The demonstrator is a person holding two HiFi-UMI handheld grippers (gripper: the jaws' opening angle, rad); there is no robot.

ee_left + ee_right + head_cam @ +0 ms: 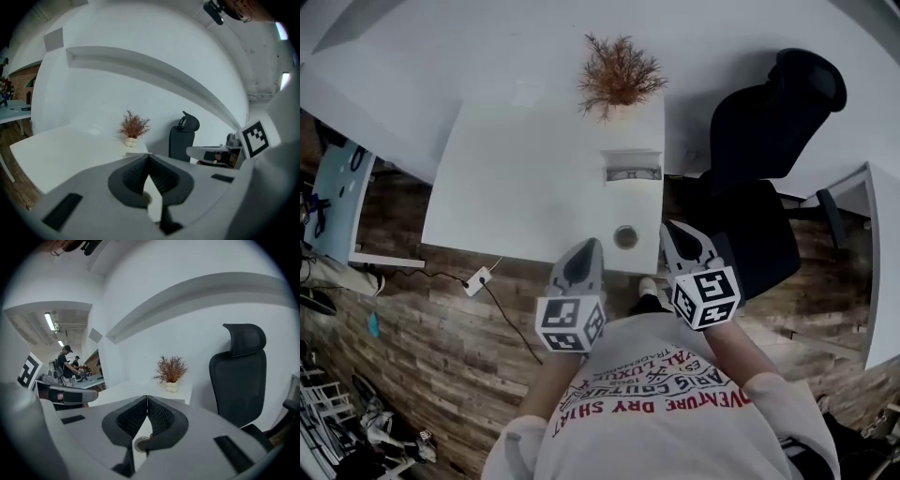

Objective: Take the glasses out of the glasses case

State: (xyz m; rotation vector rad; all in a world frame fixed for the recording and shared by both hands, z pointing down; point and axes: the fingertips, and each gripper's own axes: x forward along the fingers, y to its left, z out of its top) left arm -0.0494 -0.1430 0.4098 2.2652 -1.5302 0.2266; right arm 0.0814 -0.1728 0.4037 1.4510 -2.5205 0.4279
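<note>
Glasses case (631, 167) (the white box, I think) sits on the table (516, 187) by the plant (619, 75); my left gripper (589, 247) and right gripper (668, 230) are both closed, holding nothing.

Head view steeply down onto table (516, 178), both gripper views forward, sharing plant (133, 125)

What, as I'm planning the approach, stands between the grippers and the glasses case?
Only a small round object near the table's front edge, sitting between the left gripper and right gripper on the way to the glasses case. Beyond it the table is bare up to the case.
</note>
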